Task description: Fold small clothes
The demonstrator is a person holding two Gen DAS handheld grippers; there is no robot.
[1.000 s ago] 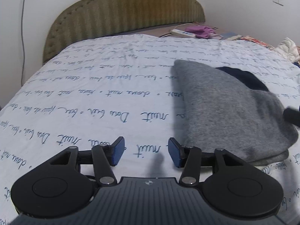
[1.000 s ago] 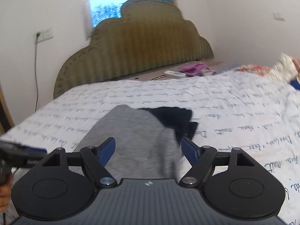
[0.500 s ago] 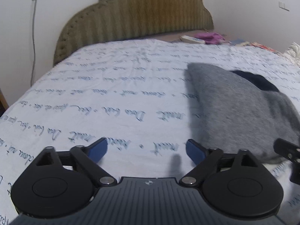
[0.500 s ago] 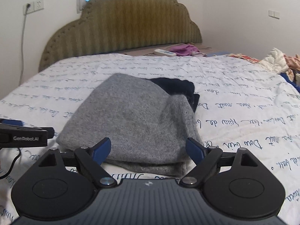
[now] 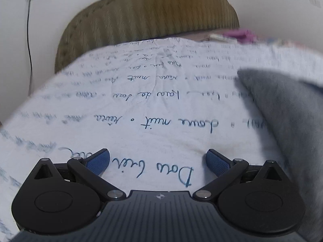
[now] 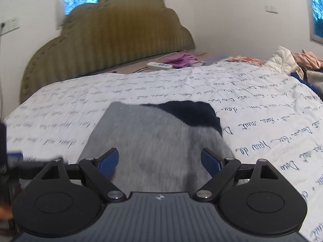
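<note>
Two open hand-held grippers hover over a bed where a folded grey garment lies.

The left hand-held gripper has its jaws spread wide, having just been opening, with only the white bedspread and its blue handwriting print showing between its blue pads. The grey garment lies off to its right, apart from the fingers. The right hand-held gripper is also spread, its jaws having just widened a little; it points across the grey garment, which fills the gap between the pads, though no pad presses on it. A dark navy garment lies at the grey one's far edge. An olive padded headboard stands behind the bed.
</note>
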